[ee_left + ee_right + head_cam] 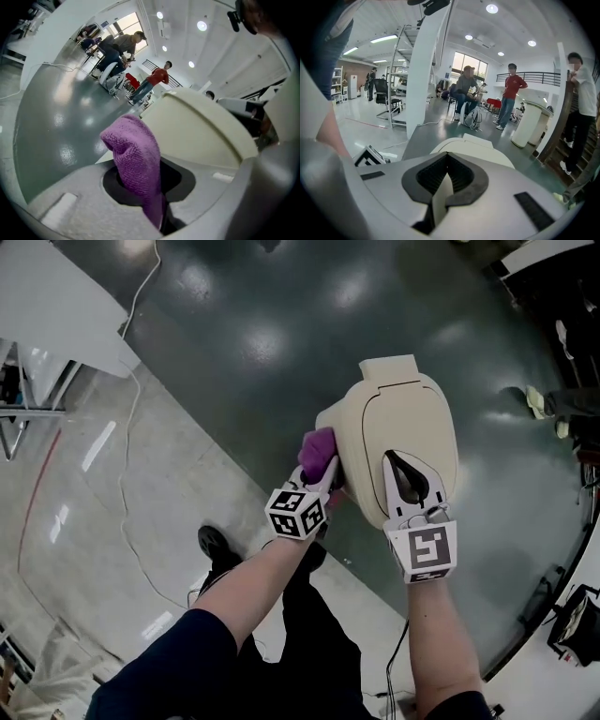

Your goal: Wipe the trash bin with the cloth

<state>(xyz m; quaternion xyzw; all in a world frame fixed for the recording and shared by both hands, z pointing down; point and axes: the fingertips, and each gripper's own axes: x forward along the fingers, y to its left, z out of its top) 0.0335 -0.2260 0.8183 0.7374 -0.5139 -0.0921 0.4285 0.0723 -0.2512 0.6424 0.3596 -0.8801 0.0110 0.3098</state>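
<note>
Floor: glossy dark green floor (244, 352) with ceiling-light glare. On the left it meets a pale grey polished floor strip (84, 521) along a diagonal edge.
Left gripper (325, 479): jaws clamped on a purple knitted cloth (133, 150). A bunched fold sticks up past the tips.
Cloth position: pressed against the left side of the beige plastic trash bin (394, 413), just below its lid edge.
Right gripper (401, 470): lies on top of the lid, jaws pinched on a thin beige edge of the bin. Which part of the lid that is, can't tell.
Marker cubes: left marker cube (296, 513) and right marker cube (422, 549), both facing the head camera.
Bin: upright on the green floor, near the border with the grey strip. It has a domed top with a flat tab at the far end.
Operator: bare forearms, dark trousers, black shoe (216, 545) on the grey strip.
Cable: thin white cable (127, 456) runs across the grey strip towards the top edge.
Table: white table corner (56, 315), top left.
Room: large bright hall with white ceiling spots, a white column (424, 70) and a window at the back.
People: seated person (465, 93), standing person in a red top (513, 96), and a person in a white shirt (581, 93) by dark stairs.
Other bin: tall pale bin (529, 124) near the standing person.
</note>
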